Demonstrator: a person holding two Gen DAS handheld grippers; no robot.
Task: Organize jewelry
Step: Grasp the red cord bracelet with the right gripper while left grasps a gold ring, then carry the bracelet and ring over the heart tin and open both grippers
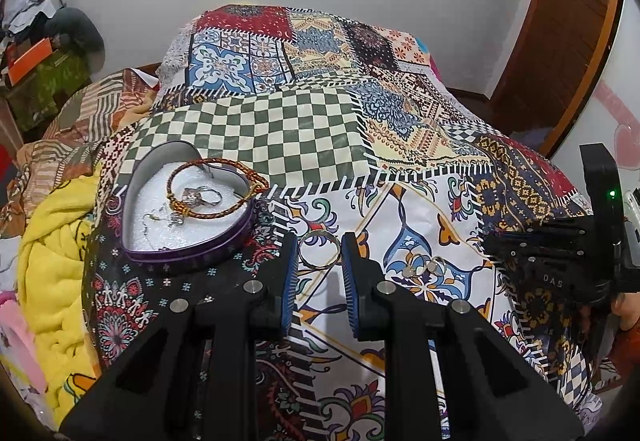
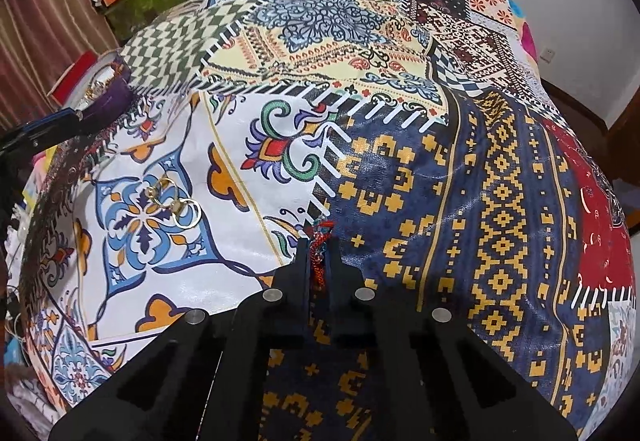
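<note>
A purple heart-shaped tin (image 1: 192, 255) sits on the patterned bedspread at the left; inside it lie a braided orange bracelet (image 1: 218, 185), rings and earrings on white foam. My left gripper (image 1: 320, 251) is shut on a silver bangle (image 1: 319, 250), held between the blue pads just right of the tin. Two gold rings (image 1: 426, 265) lie on the cloth to the right; they also show in the right wrist view (image 2: 176, 197). My right gripper (image 2: 319, 245) is shut on a red and teal braided bracelet (image 2: 319, 253). The tin shows at the far left of the right wrist view (image 2: 116, 89).
The bed is covered with a patchwork cloth (image 1: 320, 121). A yellow blanket (image 1: 52, 273) is bunched at the left edge. Cluttered boxes (image 1: 32, 57) stand by the far wall. A wooden door (image 1: 560, 41) is at the right. The right gripper's body (image 1: 560, 261) shows at the right.
</note>
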